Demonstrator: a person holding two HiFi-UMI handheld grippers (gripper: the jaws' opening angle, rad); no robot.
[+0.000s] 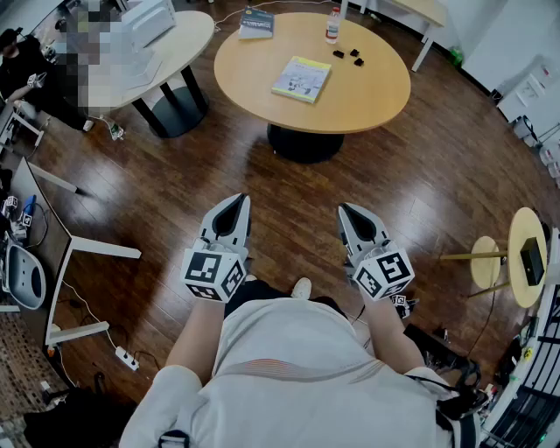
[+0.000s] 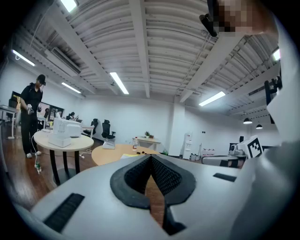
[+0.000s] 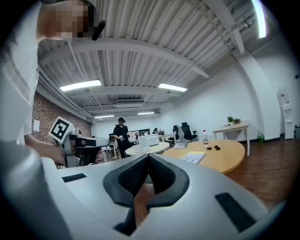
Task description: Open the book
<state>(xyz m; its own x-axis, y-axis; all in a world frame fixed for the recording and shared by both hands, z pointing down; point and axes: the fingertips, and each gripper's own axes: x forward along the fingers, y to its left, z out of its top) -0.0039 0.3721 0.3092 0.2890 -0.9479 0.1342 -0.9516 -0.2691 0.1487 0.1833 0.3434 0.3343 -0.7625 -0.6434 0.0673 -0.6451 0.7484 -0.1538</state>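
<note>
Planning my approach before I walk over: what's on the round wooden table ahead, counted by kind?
Books: 2 (yellow book, blue book)
Bottle: 1
Small black objects: 3
Total: 6

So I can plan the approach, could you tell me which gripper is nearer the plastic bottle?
Right. The plastic bottle stands almost straight ahead of the right gripper, but well rightward of the left gripper.
</note>
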